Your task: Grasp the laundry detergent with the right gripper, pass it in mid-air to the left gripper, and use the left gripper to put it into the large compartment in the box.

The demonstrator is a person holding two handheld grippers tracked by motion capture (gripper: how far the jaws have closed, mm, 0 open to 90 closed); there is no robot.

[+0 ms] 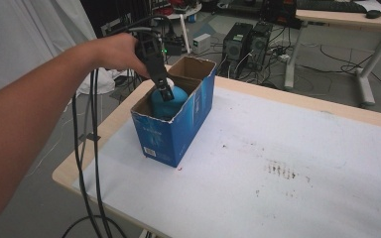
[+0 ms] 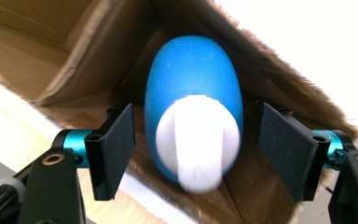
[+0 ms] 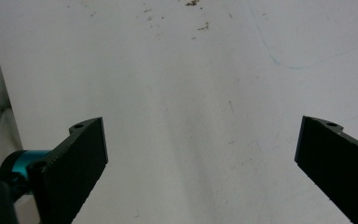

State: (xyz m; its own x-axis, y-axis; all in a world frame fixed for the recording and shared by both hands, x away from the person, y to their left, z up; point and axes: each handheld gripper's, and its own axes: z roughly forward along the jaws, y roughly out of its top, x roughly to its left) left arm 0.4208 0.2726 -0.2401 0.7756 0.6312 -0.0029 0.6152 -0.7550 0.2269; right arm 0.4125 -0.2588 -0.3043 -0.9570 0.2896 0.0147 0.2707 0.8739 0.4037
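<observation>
A blue cardboard box (image 1: 178,124) with its top flaps open stands near the table's left edge. Inside its near compartment sits a blue egg-shaped object (image 1: 174,95) with a white cap (image 2: 198,140). My left gripper (image 1: 164,92) reaches down into the box from above. In the left gripper view the blue object (image 2: 191,79) lies between the two black pads (image 2: 116,149), with a gap on each side, so my left gripper (image 2: 198,151) is open around it. My right gripper (image 3: 200,168) is wide open over the white table surface (image 3: 191,93) with nothing between its jaws.
The white-topped table (image 1: 278,163) has dark specks (image 1: 280,170) right of centre. Black cables (image 1: 87,148) hang off the left edge. Computer towers (image 1: 245,42) and another desk (image 1: 347,20) stand on the floor beyond the table.
</observation>
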